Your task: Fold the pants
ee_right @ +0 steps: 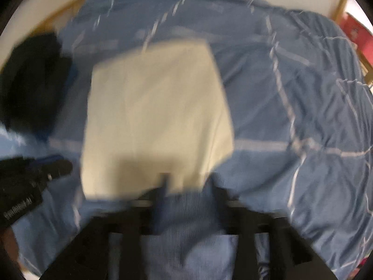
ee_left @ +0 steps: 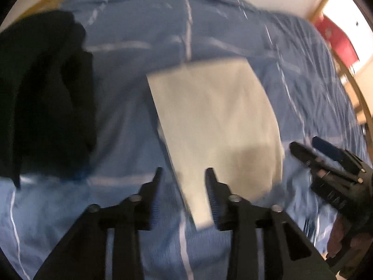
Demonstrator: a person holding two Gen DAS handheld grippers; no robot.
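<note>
Lying folded into a cream rectangle on the blue checked bedspread (ee_left: 130, 107), the pants (ee_left: 214, 126) sit at twelve o'clock from the left gripper (ee_left: 184, 175) and right gripper (ee_right: 188, 184), both with fingers apart and empty, dark clothing (ee_left: 46, 93) at nine o'clock.

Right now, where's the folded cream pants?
The folded cream pants lie flat on the blue bedspread, centre of both wrist views, just ahead of both tools, with the dark clothing pile to their left.

A bedroom at home: a bed (ee_right: 303, 93) under a blue checked duvet, wooden frame (ee_left: 326, 2) behind.
</note>
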